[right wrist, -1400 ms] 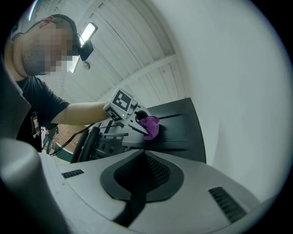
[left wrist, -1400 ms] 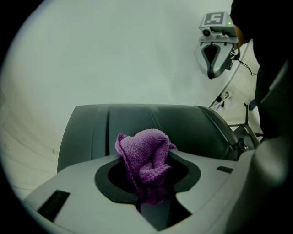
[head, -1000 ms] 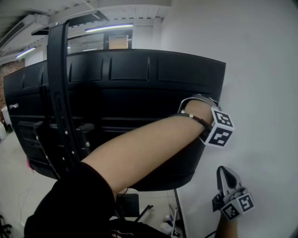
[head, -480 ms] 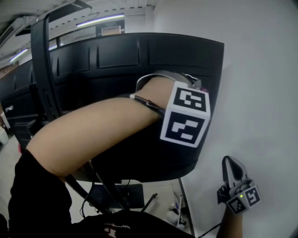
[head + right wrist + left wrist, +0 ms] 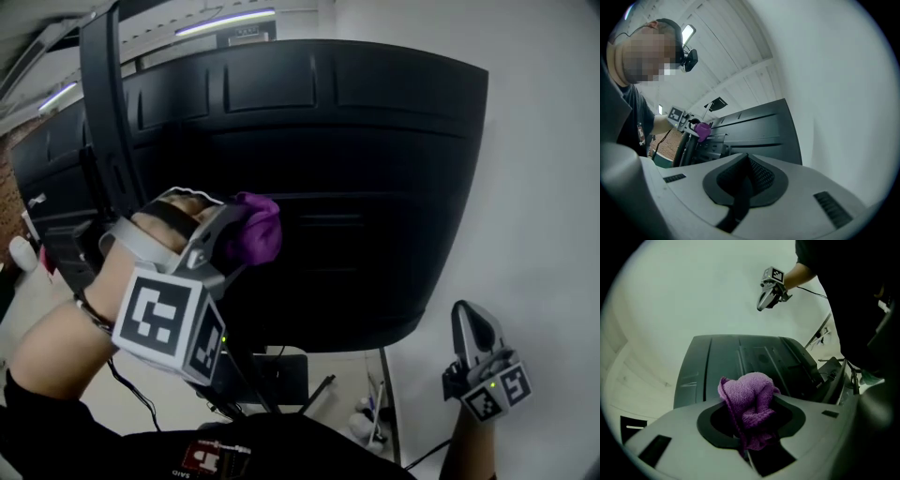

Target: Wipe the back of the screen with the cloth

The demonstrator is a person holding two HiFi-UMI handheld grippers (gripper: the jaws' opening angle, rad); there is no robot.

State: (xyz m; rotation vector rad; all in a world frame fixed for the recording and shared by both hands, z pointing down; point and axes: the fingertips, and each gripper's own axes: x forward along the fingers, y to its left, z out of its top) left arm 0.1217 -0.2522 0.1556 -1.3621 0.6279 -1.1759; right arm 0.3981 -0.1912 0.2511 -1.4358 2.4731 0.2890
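The black back of the screen [image 5: 356,178] fills the head view, with its stand arm [image 5: 101,112] at the left. My left gripper [image 5: 234,230] is shut on a bunched purple cloth [image 5: 255,228], held against the screen's left-middle part. In the left gripper view the cloth [image 5: 750,401] sits between the jaws above the dark panel [image 5: 740,362]. My right gripper [image 5: 469,328] hangs low at the right, beside the white wall and off the screen, jaws shut and empty [image 5: 745,176]. The right gripper view shows the cloth [image 5: 703,130] far off.
A white wall [image 5: 544,187] stands close at the right of the screen. Below the screen are the stand's base [image 5: 277,375], cables and small items on the floor [image 5: 370,422]. Ceiling lights [image 5: 225,19] show beyond the screen's top edge.
My left gripper has swept leftward across the back of the screen, from near its right edge to its left-middle, and the cloth now shows. The right gripper has barely moved.
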